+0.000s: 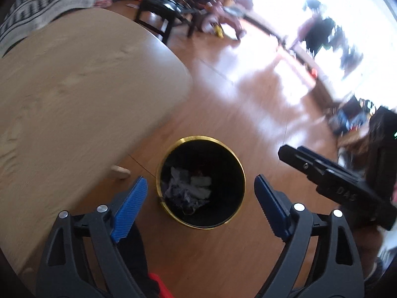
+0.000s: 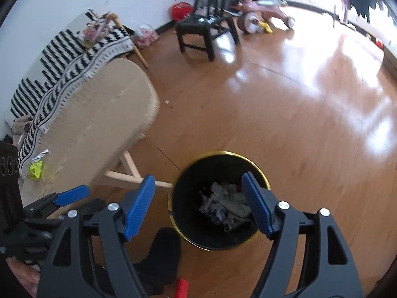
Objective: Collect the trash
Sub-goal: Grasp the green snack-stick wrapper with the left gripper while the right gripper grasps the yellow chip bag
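Wooden floor point(image 2: 273, 104) beside the counter point(image 2: 99, 114): both the left tongs point(image 1: 201, 196) and right tongs point(image 2: 198, 196) gape wide and empty above the black bin point(image 2: 183, 198) of crumpled trash point(image 2: 228, 206).

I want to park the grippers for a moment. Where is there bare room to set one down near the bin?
The floor beyond the bin is bare up to the chair. Most of the table top is free too; only its near end by the striped blanket holds wrappers. It is tight between the bin and the table legs.
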